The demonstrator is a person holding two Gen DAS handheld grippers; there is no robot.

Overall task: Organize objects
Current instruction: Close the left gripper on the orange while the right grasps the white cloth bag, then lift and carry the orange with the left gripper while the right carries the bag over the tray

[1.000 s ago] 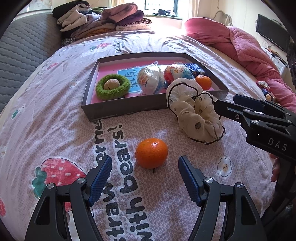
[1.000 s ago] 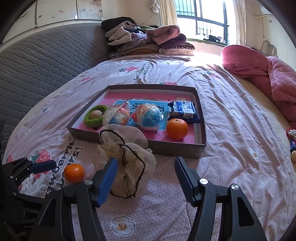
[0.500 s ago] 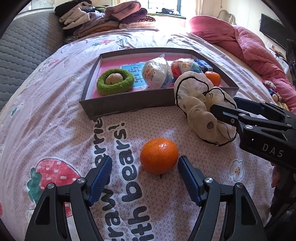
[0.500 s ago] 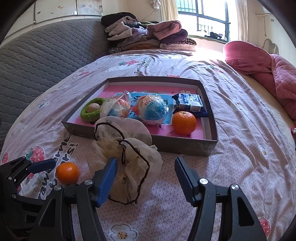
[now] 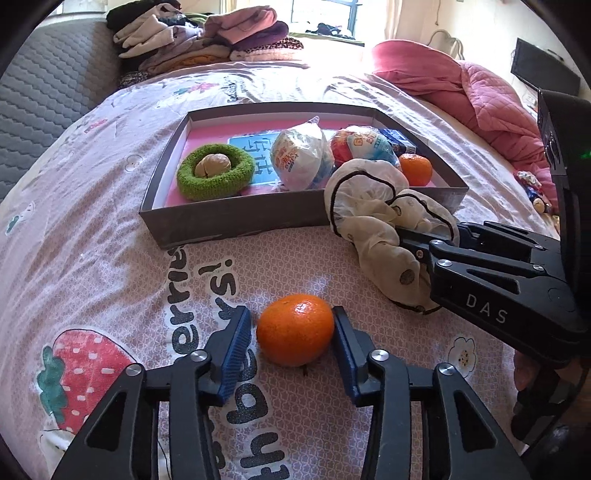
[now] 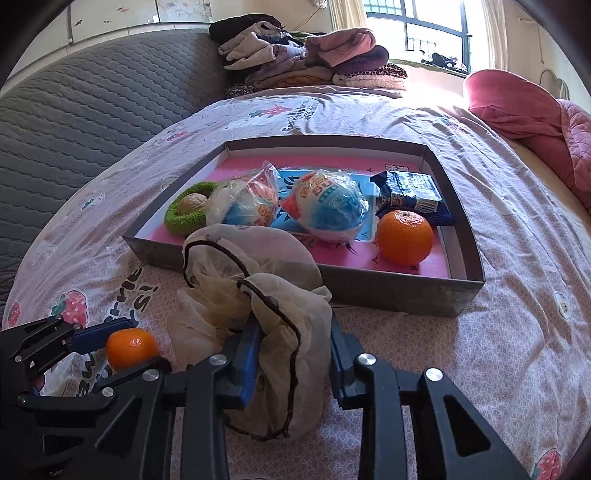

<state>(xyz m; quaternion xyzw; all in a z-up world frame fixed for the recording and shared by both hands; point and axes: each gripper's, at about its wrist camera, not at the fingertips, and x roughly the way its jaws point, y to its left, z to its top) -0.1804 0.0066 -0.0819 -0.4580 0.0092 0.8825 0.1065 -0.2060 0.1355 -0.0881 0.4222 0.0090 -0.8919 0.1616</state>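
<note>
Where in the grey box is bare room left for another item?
Inside the grey box, bare pink floor runs along the far wall behind the green ring and the wrapped balls. The near right corner, around the orange and blue packet, is crowded.

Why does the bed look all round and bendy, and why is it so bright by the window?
Left wrist view: the fisheye lens curves the bed and darkens the corners; sunlight washes out the far end, and a shiny spot sits on the orange between the tongs. Right wrist view: same curving, the window glares white, while the cloth bag up close stays fairly sharp.
</note>
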